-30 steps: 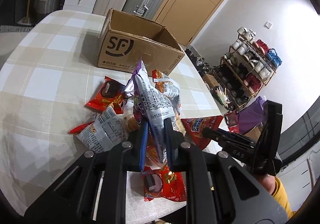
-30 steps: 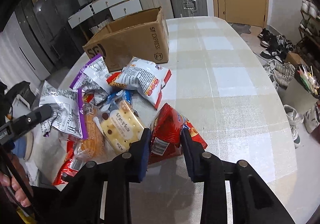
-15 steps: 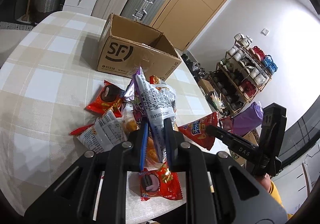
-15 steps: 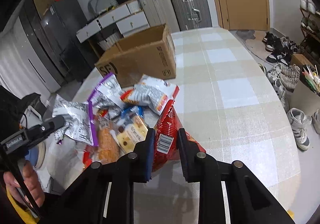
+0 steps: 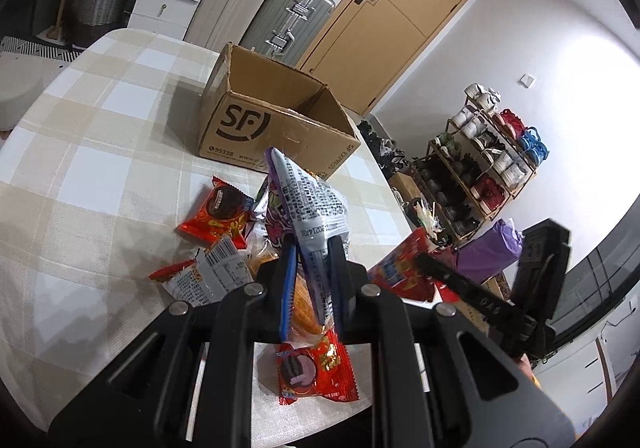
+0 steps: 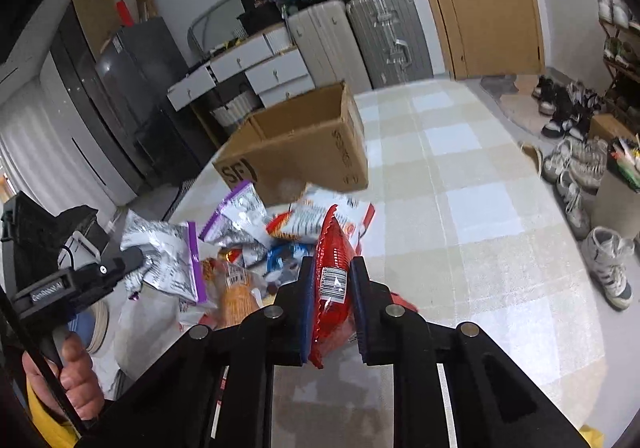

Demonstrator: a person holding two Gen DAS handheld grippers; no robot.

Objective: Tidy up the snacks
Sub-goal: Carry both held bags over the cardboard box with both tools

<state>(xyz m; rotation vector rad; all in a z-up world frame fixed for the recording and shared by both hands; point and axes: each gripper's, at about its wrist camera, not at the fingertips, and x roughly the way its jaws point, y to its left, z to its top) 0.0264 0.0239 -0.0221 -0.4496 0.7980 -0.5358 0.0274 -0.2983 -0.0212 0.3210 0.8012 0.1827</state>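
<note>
My left gripper (image 5: pixel 313 248) is shut on a silver and purple snack bag (image 5: pixel 308 203), held upright above a heap of snacks (image 5: pixel 224 215). My right gripper (image 6: pixel 333 268) is closing its jaws on a red snack bag (image 6: pixel 334 248), and the pads press on it. That red bag (image 5: pixel 404 268) also shows in the left wrist view, with the right gripper's fingers (image 5: pixel 452 280) on it. The silver and purple bag (image 6: pixel 168 260) shows at the left of the right wrist view. An open cardboard box (image 5: pixel 276 123) marked SF stands beyond the heap; the same box (image 6: pixel 304 143) appears in the right wrist view.
The checked tablecloth (image 6: pixel 472 207) covers a rounded table, bare on its right side. Red cookie packets (image 5: pixel 218 211) and a white chip bag (image 6: pixel 320 215) lie in the heap. Suitcases (image 6: pixel 360 35), drawers and a shoe rack (image 5: pixel 480 167) stand past the table. A hand (image 6: pixel 72 380) holds the left gripper.
The right gripper has squeezed tighter on the red bag and lifted it off the table. The left gripper has risen a little with its silver and purple bag.
</note>
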